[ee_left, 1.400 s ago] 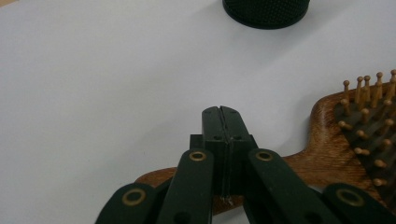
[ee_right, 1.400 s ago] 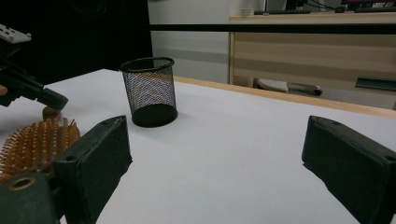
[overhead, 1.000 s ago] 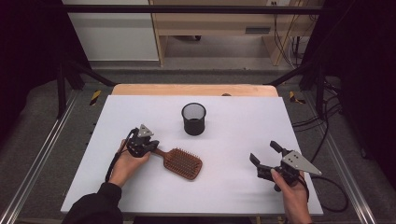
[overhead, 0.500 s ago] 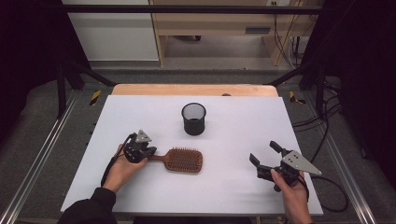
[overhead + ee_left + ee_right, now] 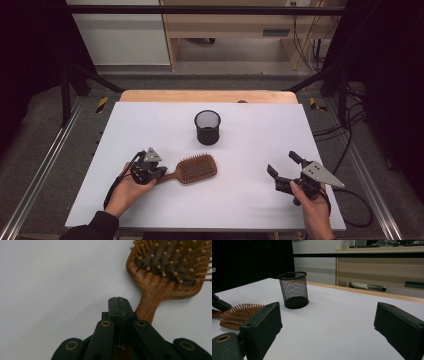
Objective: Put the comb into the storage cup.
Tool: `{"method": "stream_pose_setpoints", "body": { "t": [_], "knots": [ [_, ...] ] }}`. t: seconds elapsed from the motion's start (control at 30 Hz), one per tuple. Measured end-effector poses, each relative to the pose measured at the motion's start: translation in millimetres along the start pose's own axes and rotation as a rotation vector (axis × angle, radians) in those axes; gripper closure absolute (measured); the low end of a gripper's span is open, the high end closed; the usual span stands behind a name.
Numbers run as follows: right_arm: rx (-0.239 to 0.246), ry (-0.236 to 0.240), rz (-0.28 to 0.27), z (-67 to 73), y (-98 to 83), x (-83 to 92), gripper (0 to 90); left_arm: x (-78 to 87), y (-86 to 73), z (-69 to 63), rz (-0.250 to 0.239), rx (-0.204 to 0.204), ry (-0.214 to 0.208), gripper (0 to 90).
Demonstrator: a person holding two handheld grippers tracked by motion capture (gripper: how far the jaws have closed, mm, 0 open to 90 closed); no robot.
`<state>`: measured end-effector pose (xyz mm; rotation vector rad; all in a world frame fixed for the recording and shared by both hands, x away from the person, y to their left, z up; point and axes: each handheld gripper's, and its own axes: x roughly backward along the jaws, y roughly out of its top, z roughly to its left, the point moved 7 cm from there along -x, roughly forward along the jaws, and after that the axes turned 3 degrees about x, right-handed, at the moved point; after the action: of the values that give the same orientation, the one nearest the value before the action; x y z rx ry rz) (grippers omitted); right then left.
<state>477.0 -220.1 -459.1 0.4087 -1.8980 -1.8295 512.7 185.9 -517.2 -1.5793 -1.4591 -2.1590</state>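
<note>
At lower right of the high view, the right gripper (image 5: 284, 172) is held with jaws spread, empty. At lower left, the left gripper (image 5: 159, 173) is seen pressed together over the handle of the wooden hairbrush (image 5: 192, 169); whether it is pinched cannot be told. The brush is judged rigid, light; the handle suits grasping. Beyond stands a mesh cup (image 5: 207, 127).

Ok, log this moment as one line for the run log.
left claw: shut, over hairbrush handle | right claw: open, empty | mesh cup: upright, apart from brush | table: white
</note>
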Motion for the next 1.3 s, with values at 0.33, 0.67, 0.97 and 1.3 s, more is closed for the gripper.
{"method": "stream_pose_setpoints", "body": {
  "t": [0.33, 0.67, 0.97, 1.3],
  "knots": [
    [-0.003, 0.001, 0.001, -0.4, 0.0, 0.2, 7.5, 5.0, -7.9, -15.7, 0.031, -0.018, -0.02, 90.0],
    [-0.003, 0.003, 0.001, -0.1, 0.0, 0.3, 7.4, 3.9, -8.3, -27.6, 0.055, -0.032, -0.039, 90.0],
    [-0.004, 0.005, 0.003, 0.2, -0.1, 0.1, 7.4, 4.6, -7.6, -34.6, 0.069, -0.037, -0.058, 90.0],
    [-0.002, 0.005, 0.003, 0.1, -0.1, 0.1, 7.4, 4.5, -7.8, -36.6, 0.075, -0.037, -0.064, 90.0]
  ]
}}
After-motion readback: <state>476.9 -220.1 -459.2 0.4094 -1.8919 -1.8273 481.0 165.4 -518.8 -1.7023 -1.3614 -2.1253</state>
